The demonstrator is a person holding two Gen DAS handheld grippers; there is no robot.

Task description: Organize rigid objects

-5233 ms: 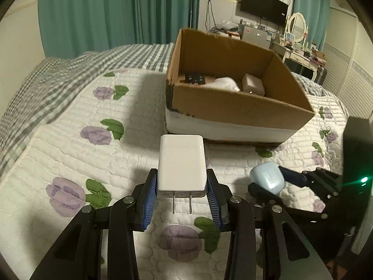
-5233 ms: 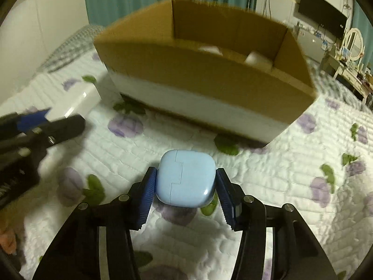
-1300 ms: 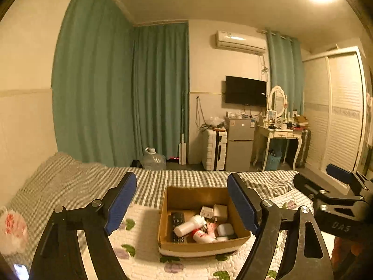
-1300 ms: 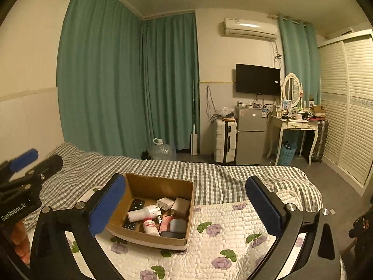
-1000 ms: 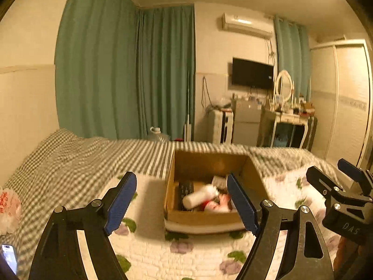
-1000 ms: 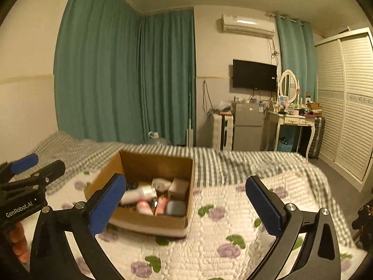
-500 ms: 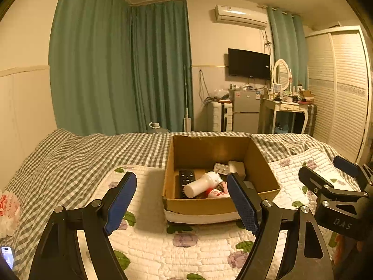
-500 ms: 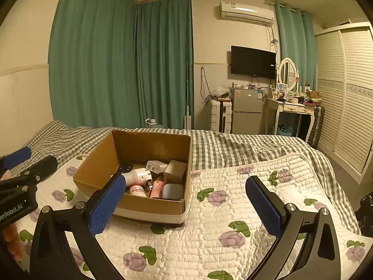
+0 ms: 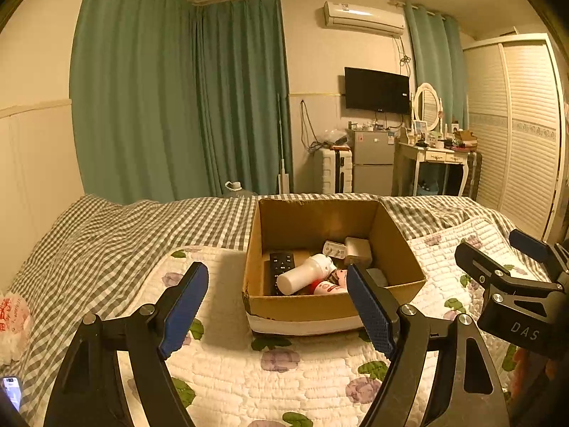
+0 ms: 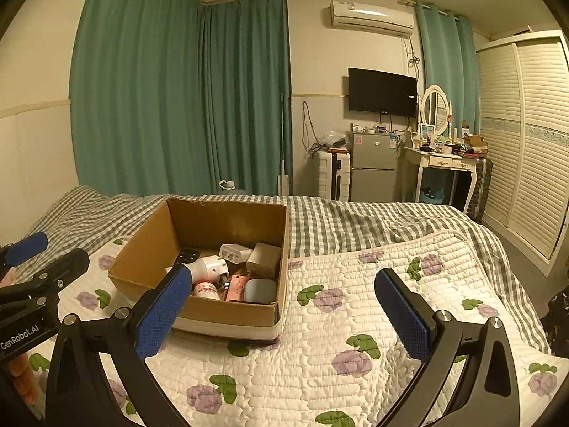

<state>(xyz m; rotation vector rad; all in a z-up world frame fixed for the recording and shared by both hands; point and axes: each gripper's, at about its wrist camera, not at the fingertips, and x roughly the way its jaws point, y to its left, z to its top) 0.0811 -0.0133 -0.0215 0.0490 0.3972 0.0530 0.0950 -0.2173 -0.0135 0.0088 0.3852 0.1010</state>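
A brown cardboard box (image 9: 402, 245) sits on the quilted bed, also in the right wrist view (image 10: 142, 259). Inside lie a white bottle (image 9: 304, 274), a black remote (image 9: 281, 263), white chargers (image 10: 235, 252), a pale blue case (image 10: 261, 291) and other small items. My left gripper (image 9: 275, 306) is open and empty, held back from the box's near side. My right gripper (image 10: 284, 307) is open and empty, to the right of the box. Each gripper shows at the edge of the other's view.
The floral white quilt (image 10: 355, 320) covers the near bed over a grey checked blanket (image 9: 106, 235). A plastic bag (image 9: 14, 320) lies at the far left. Green curtains, a fridge (image 10: 373, 167), a dressing table (image 10: 441, 163) and a wardrobe stand beyond.
Both grippers, earlier shut on a white charger and a blue case, are now open and empty; those items lie in the box. Both have drawn back and steadied.
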